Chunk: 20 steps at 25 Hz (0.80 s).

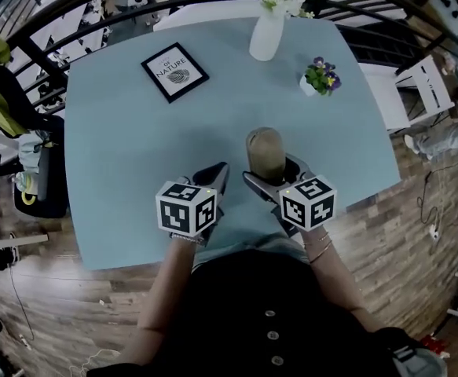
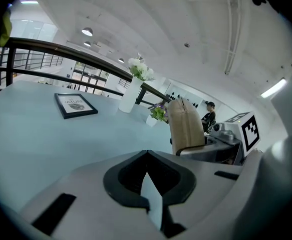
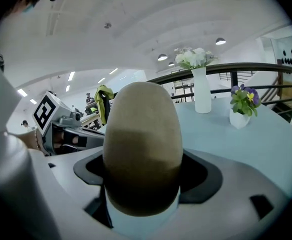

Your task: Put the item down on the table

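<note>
— Over the near half of the pale blue table (image 1: 119, 171), from the head view: tan pouch (image 1: 265, 149) upright, clamped between the jaws of the right gripper (image 1: 272, 170).

— And to its left?

— Left gripper (image 1: 222, 167) just beside, pinched shut, holding nothing. Farther back: framed picture (image 1: 174, 71), white vase (image 1: 266, 34) with flowers, small potted plant (image 1: 320, 77) with purple blooms, all well apart from the tan pouch.

— Through the left gripper view?

— Jaws together at the tips, nothing between, only table past them. Off to the right, tan pouch (image 2: 186, 126) standing tall in the right gripper (image 2: 221, 141). Framed picture (image 2: 75, 105) and white vase (image 2: 129, 96) beyond.

— Through the right gripper view?

— Jaws closed against both sides of the tan pouch (image 3: 141, 134), large in the middle. Left gripper (image 3: 60, 129) off to the left. White vase (image 3: 202, 91) and potted plant (image 3: 242, 106) to the right, before a dark railing (image 3: 246, 68).

— Resting on the table or lifted off it?

— Impossible to tell from any of the three.
</note>
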Each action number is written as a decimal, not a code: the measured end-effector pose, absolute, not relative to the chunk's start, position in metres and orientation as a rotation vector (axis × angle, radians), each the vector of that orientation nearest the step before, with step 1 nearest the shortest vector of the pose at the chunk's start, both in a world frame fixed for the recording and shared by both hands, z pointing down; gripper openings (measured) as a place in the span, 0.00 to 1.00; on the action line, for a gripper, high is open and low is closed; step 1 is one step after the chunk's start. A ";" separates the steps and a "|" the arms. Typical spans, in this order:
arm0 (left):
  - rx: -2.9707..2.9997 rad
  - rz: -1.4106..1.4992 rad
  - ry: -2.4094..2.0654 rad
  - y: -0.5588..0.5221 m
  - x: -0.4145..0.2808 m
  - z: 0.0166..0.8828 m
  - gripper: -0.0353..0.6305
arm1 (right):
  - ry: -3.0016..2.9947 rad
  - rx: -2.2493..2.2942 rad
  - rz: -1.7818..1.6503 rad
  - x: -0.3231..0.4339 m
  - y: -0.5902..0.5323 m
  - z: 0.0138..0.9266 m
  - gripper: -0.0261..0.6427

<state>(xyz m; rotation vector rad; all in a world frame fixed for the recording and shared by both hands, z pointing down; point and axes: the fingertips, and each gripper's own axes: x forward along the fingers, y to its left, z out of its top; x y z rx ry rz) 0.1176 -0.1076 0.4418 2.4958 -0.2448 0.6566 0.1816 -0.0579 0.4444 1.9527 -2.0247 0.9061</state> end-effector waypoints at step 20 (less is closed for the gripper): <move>2.343 0.582 -0.517 -0.135 0.118 0.474 0.08 | -2.091 1.615 0.895 0.234 -0.100 0.475 0.64</move>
